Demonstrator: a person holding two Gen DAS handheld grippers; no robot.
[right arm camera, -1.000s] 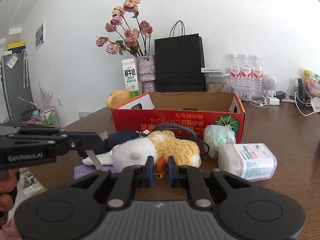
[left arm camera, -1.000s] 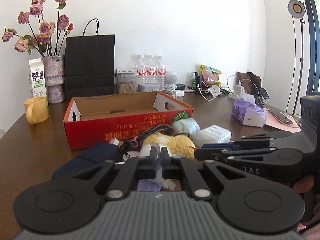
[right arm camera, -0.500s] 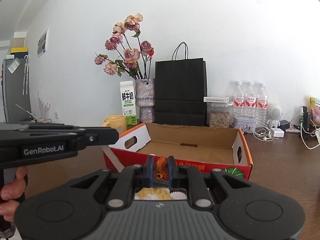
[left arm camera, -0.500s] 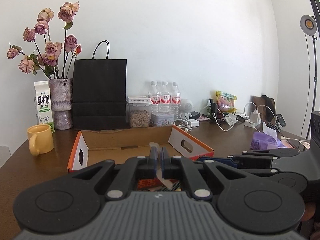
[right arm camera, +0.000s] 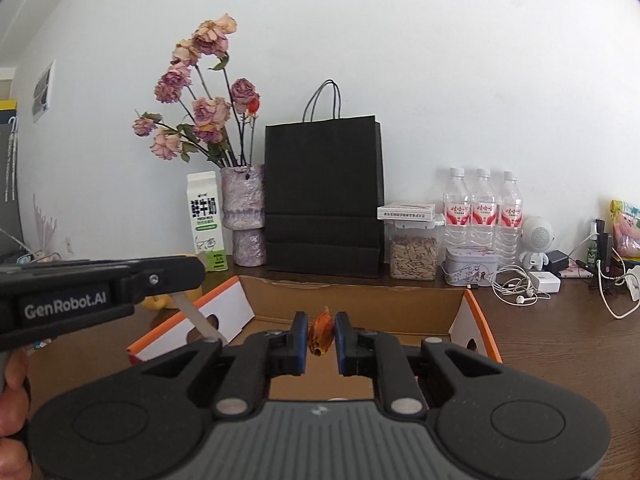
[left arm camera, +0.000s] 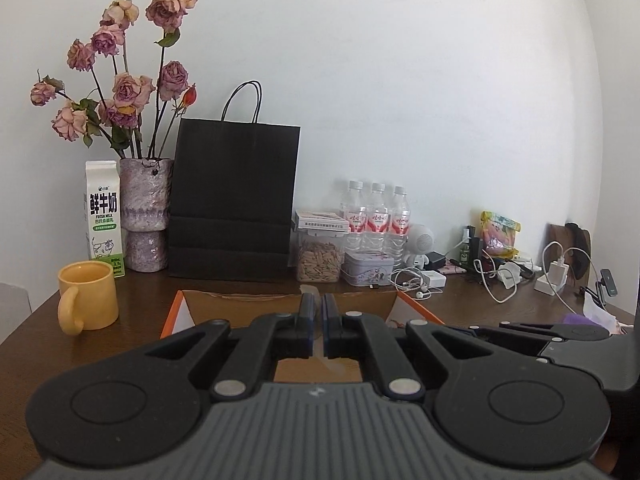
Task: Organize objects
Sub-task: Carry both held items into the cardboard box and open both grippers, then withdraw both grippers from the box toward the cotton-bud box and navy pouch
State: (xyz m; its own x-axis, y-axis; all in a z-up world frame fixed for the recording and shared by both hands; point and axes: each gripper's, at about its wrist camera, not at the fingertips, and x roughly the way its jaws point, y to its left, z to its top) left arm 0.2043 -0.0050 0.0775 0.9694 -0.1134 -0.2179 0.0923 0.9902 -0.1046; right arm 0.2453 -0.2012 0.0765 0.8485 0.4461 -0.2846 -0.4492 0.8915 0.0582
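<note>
Both grippers came up and fwd since a sec ago, so the toy pile on the near side of the table dropped out of sight and I'm now looking over the box (right arm camera: 352,296) from above its near edge. Right gripper (right arm camera: 321,334) is clenched on a small orange bit (right arm camera: 322,334), looks like part of the plush toy from before, but the rest of it is hidden under the gripper body so can't say for sure. It hangs over the near part of the box. Left gripper (left arm camera: 315,326) is pinched tight on a thin pale strip (right arm camera: 198,316), prob paper or a tag, which in the right cam slants down in front of the box's left end flap. Can't tell what it's attached to.

Box sits mid table (left arm camera: 460,308), open top, cardboard floor showing. Far side along the wall, left to right: mug (left arm camera: 88,300), milk carton (left arm camera: 103,220), vase (left arm camera: 146,216) w/ dried roses, black bag (left arm camera: 236,200), seed jar (left arm camera: 320,256), 3 bottles (left arm camera: 376,216), then cables and chargers far right. Person's hand (right arm camera: 12,400) at left edge of the right cam, on the left gripper's handle.
</note>
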